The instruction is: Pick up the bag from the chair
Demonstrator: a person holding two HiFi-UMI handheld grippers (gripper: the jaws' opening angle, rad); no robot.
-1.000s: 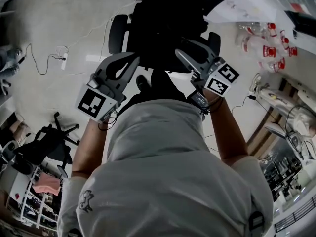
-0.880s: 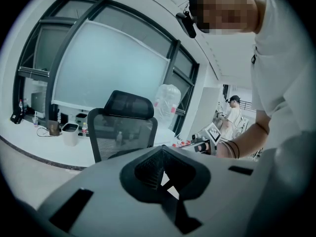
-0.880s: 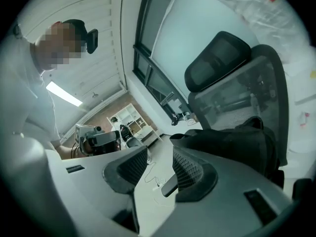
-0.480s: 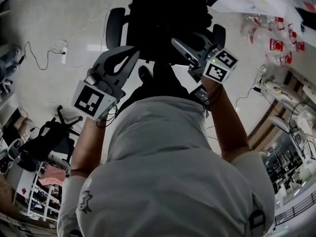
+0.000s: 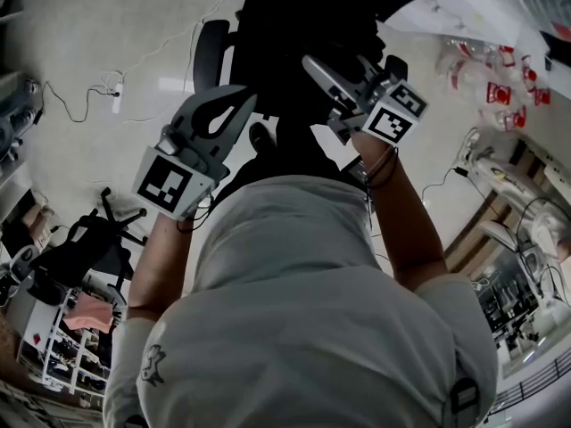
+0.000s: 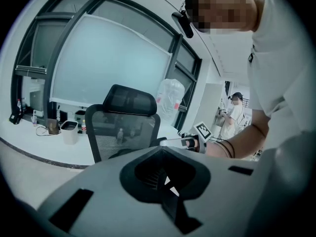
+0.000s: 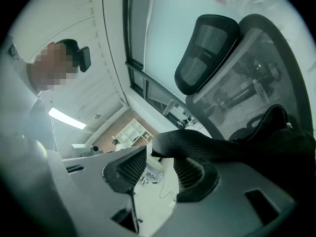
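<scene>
Two tools at the black mesh office chair (image 6: 123, 127), the bag not lifted yet.
The right tool (image 7: 159, 157) is released: its jaws have just been opening, and the black woven strap (image 7: 197, 144) of the black fabric bag (image 7: 289, 142) reaches across the gap at their tips, with no pad pressing on it. The bag rests on the chair, in front of the mesh backrest. The left tool (image 5: 239, 105) is clenched with nothing inside, just beside the chair.

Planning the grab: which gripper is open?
The right gripper: its jaws have just been opening, bag strap across their tips, ungripped; the left gripper is shut.
</scene>
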